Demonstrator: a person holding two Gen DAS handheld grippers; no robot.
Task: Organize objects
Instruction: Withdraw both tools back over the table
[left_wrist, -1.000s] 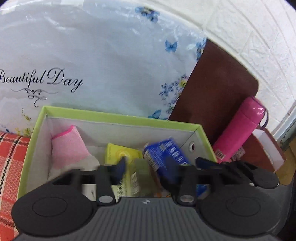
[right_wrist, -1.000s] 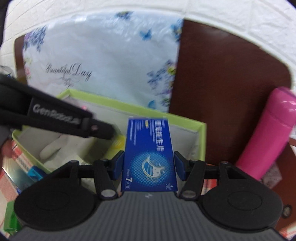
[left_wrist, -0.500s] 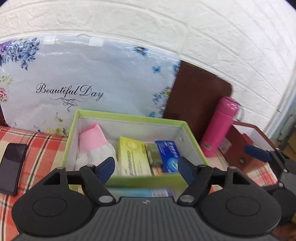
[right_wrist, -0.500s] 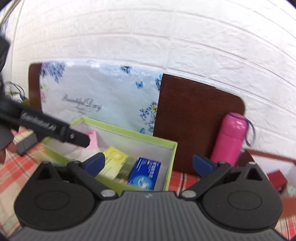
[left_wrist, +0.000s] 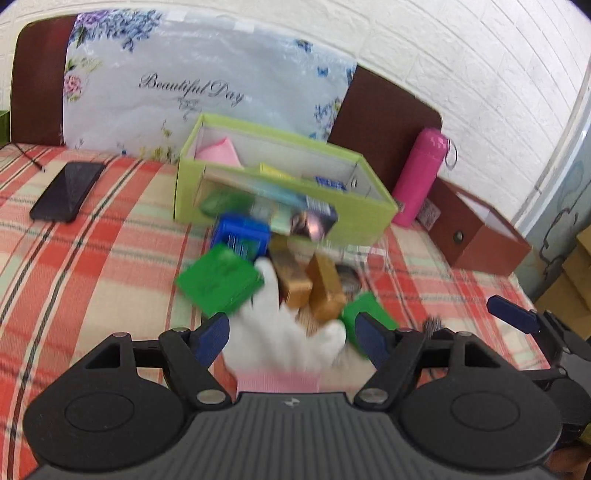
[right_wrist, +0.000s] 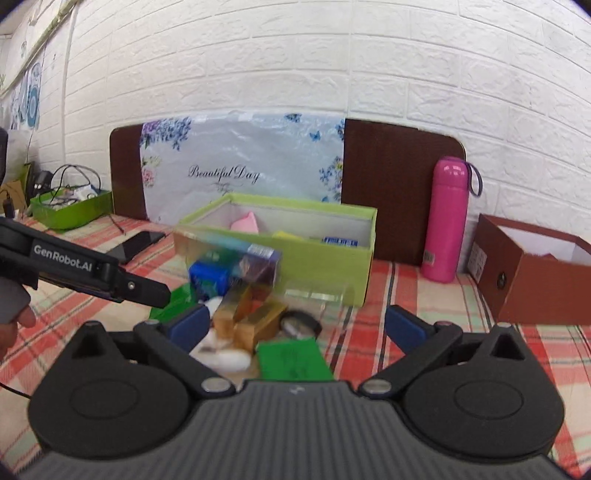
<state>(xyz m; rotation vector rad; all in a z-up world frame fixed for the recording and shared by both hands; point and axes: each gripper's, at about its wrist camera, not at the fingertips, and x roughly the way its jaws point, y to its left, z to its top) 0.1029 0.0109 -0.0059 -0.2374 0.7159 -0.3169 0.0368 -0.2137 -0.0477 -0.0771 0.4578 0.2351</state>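
Near the green box (right_wrist: 325, 258), both the left gripper (left_wrist: 291, 338) and right gripper (right_wrist: 295, 326) hang wide open, empty, over scattered packets (left_wrist: 218, 282).

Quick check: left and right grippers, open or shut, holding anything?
Left gripper: open, holding nothing; a white glove lies on the cloth between its fingers.
Right gripper: wide open, holding nothing.
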